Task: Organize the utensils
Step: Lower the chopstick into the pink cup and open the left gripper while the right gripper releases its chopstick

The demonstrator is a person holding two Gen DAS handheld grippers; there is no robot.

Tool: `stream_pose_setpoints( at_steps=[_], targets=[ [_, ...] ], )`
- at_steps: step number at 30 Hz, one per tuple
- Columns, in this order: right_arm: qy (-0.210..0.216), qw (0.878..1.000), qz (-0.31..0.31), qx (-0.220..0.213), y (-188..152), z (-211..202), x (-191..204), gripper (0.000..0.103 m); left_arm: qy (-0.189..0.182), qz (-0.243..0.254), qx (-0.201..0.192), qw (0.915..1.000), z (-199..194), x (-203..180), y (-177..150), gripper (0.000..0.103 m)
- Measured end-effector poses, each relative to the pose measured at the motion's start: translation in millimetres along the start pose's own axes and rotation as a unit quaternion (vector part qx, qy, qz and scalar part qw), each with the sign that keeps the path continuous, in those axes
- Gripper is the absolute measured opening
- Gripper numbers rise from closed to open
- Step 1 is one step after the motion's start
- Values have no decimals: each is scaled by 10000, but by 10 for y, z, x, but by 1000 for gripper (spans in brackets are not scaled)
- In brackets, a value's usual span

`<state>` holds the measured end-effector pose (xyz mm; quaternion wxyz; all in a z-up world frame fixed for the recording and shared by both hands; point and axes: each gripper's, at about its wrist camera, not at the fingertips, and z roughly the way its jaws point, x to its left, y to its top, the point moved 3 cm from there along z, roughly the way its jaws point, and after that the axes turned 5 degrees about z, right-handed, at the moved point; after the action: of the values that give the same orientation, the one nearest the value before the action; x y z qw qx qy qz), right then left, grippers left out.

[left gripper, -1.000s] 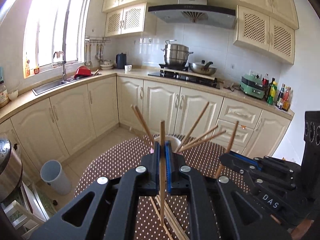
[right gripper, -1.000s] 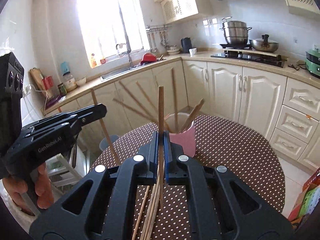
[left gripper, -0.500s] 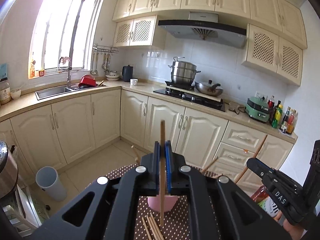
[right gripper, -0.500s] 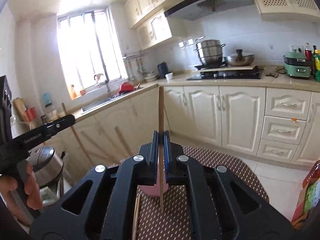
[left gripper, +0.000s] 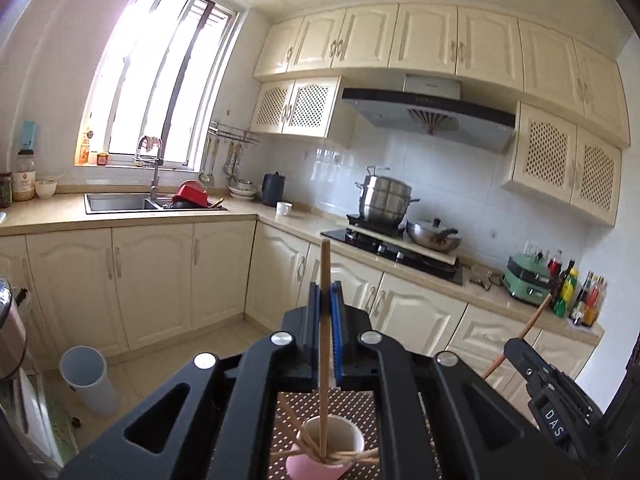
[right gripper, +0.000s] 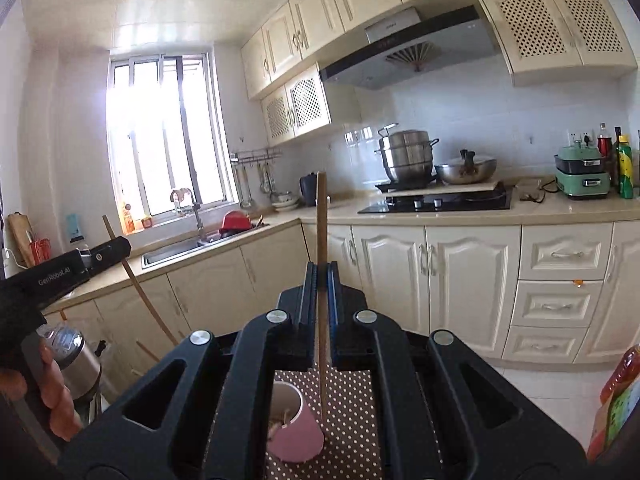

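Above the dotted table (right gripper: pixel 352 392), each hand carries one chopstick upright: the left gripper (left gripper: pixel 325 320) clamps a chopstick (left gripper: pixel 324 344) over the pink cup (left gripper: pixel 320 466), the right gripper (right gripper: pixel 320 304) clamps another chopstick (right gripper: pixel 321 280) just beside it. Judging by this, lowering both tips into the cup comes next. Gripper bodies hide most of the table.

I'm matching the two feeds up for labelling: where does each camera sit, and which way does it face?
Left wrist: on the left gripper, facing the stove corner; its chopstick hangs over the pink cup; right gripper at right.
Right wrist: on the right gripper, facing sink and stove; left gripper and a hand at left.
Shared: cup, stove, sink.
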<state>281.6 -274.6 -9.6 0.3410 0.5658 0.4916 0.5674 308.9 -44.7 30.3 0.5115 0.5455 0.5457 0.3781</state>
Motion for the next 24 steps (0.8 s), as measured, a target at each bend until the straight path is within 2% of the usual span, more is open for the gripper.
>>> stream_pose_setpoints(
  at_steps=[2, 7, 13, 20, 21, 23, 24],
  targets=[
    [41, 9999, -9, -95, 33, 0, 28, 5, -25, -43, -28, 10000, 45, -5, -14, 6],
    [255, 9995, -27, -205, 64, 2, 145, 5, -110, 61, 200, 9997, 183, -46, -161, 6],
    [430, 9989, -192, 61, -32, 77, 296, 5, -398, 285, 675, 9965, 369, -128, -369, 6],
    [392, 9982, -306, 343, -191, 171, 334, 5, -309, 560, 832, 9945, 409, -120, -498, 7],
    [386, 9981, -319, 363, -209, 173, 336, 5, -282, 575, 841, 9944, 400, -110, -509, 9],
    [373, 9977, -352, 448, -238, 197, 344, 6, -272, 576, 841, 9944, 379, -85, -505, 29],
    [370, 9976, -352, 462, -247, 197, 342, 6, -249, 577, 823, 9946, 365, -74, -504, 30]
  ],
)
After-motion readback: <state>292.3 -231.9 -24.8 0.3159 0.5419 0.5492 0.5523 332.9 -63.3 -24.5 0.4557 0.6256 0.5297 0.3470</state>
